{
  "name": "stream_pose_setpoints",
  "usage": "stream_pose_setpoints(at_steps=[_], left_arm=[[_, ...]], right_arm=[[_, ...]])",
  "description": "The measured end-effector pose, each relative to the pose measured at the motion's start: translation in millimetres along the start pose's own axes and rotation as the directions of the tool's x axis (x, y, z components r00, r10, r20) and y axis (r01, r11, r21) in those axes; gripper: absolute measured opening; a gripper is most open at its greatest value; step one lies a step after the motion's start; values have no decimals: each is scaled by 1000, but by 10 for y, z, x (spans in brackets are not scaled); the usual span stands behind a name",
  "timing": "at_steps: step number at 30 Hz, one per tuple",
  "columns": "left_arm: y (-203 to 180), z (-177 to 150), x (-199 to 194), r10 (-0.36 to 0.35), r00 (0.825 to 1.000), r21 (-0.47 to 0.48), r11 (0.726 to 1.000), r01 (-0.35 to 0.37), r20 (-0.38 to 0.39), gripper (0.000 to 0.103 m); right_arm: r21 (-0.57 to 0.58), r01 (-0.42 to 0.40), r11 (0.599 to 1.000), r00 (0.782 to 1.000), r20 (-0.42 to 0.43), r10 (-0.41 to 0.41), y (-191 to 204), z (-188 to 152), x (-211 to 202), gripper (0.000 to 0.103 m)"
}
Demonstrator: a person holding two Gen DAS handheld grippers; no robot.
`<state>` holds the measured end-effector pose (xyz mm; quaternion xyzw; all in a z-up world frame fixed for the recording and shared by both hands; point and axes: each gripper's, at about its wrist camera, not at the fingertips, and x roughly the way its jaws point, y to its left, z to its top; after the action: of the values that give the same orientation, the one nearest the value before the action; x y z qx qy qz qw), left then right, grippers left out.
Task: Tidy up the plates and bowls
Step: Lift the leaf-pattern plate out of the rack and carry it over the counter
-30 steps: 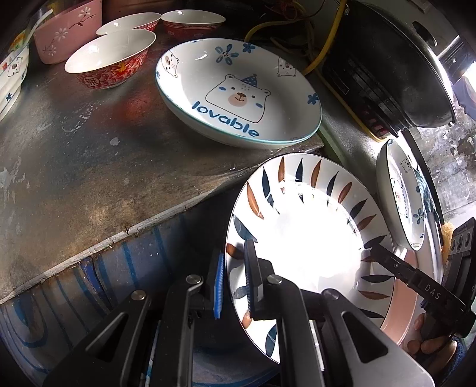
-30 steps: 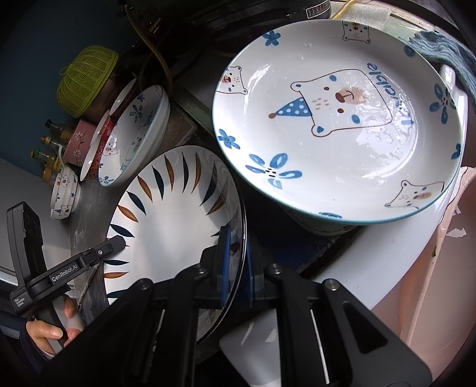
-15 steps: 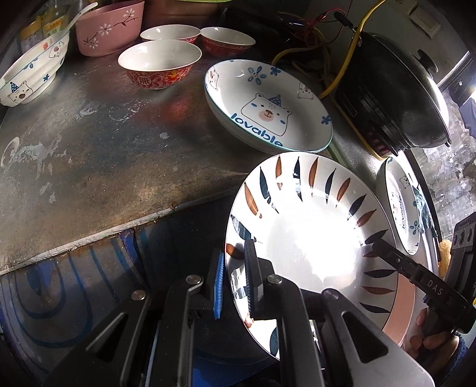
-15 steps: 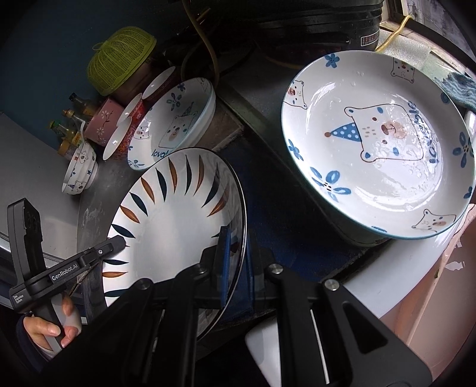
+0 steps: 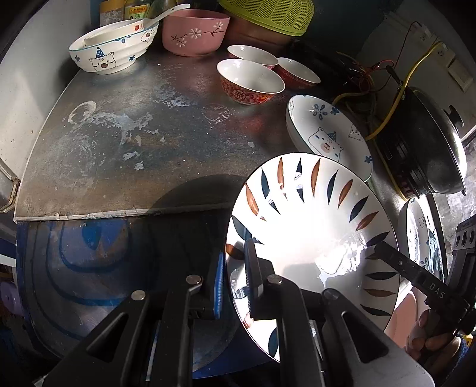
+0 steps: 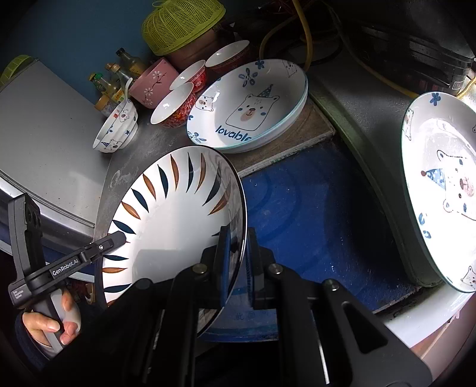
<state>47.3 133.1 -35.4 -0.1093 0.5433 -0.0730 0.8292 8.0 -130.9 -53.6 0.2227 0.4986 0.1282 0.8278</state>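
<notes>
Leaf-pattern plate (image 5: pixel 312 238) is held in the air by both grippers, tilted, over the near edge of the tabletop (image 5: pixel 134 143). It is glossy white ceramic, round and shallow, with navy and rust leaf strokes around the inside and a thin dark rim.

Left gripper (image 5: pixel 233 278): fingers closed on the plate's near rim, one pad on each face. Right gripper (image 6: pixel 238 262): same pinch on the opposite rim. A hand (image 6: pixel 50 324) grips the left tool's handle at lower left of the right wrist view.

Tabletop is dull grey sheet metal, scuffed, with white residue stains; its front edge is straight with a chipped pale strip. Below it is a blue painted surface (image 6: pixel 297 208) with curved dark lines.

The middle of the tabletop is bare. Along the back stand a bear-print bowl (image 5: pixel 113 55) holding a white spoon, a pink floral bowl (image 5: pixel 195 31), and three red-patterned bowls (image 5: pixel 250 80) close together. The deep "lovable" bear plate (image 6: pixel 247 104) sits at the right edge, just beyond the held plate's rim. A second bear plate (image 6: pixel 443 190) is well apart to the right on a pale surface. A green mesh basket (image 6: pixel 181 23), a black cooker (image 5: pixel 422 143) and yellow cable crowd the back right.
</notes>
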Motion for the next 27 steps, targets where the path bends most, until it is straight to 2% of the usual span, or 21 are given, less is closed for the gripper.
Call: stream_pose_setpoints(at_steps=[5, 16, 27], left_arm=[[317, 32, -151, 19, 999, -42, 999, -18, 37, 11], [1081, 277, -359, 15, 996, -58, 998, -10, 87, 11], [1983, 258, -489, 84, 990, -178, 982, -64, 112, 11]], right_arm=[[-58, -23, 998, 1000, -21, 22, 310, 52, 145, 11], [-125, -21, 992, 1000, -4, 21, 1085, 176, 494, 11], [-233, -72, 970, 995, -88, 53, 1840, 256, 1110, 11]])
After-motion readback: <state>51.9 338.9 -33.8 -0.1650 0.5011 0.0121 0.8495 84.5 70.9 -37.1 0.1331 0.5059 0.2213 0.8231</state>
